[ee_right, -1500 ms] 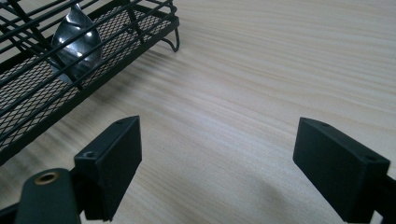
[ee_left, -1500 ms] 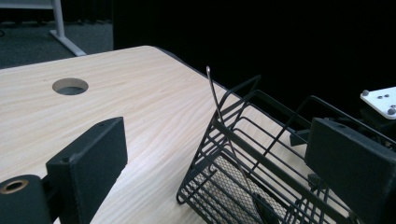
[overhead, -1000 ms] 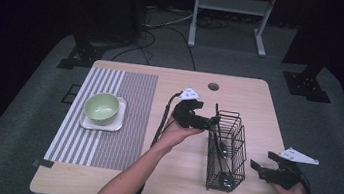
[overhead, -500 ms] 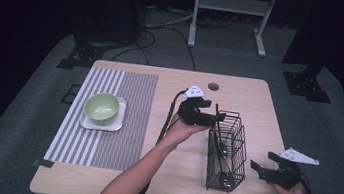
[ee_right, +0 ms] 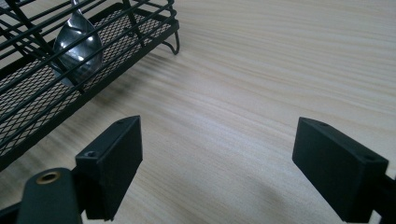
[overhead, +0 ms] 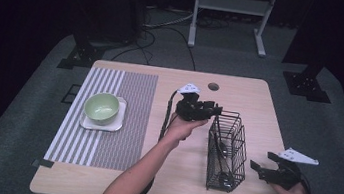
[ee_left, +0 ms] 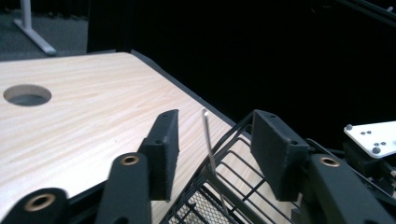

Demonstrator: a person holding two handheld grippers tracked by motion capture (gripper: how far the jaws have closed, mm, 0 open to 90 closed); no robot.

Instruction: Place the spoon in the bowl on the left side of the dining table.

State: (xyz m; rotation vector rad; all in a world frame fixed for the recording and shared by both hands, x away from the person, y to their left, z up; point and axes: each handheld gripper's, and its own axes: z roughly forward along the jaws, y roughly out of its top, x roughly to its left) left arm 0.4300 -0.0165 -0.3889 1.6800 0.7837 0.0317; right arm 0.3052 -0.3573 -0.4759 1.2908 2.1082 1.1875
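In the high view, the left tongs (overhead: 211,108) hover at the far end of the black wire basket (overhead: 225,152) on the wooden bench (overhead: 158,186).

In the left gripper view, the tongs have just been closing around a thin metal handle (ee_left: 208,140), not yet pressing; they should close centred and lift straight.

In the right gripper view, the right tongs (ee_right: 217,163) stand wide near a shiny spoon (ee_right: 77,49).

L forearm comes in from the bottom edge, angled up and right, hand wrapped round the left gripper (overhead: 211,108), which lies roughly level, pointing right. Its fingers (ee_left: 163,149) have just been closing, gap half-wide, pads prob. not pressing yet. R hand low at the right, right gripper (overhead: 257,169) pointing left, fingers (ee_right: 114,163) wide apart.
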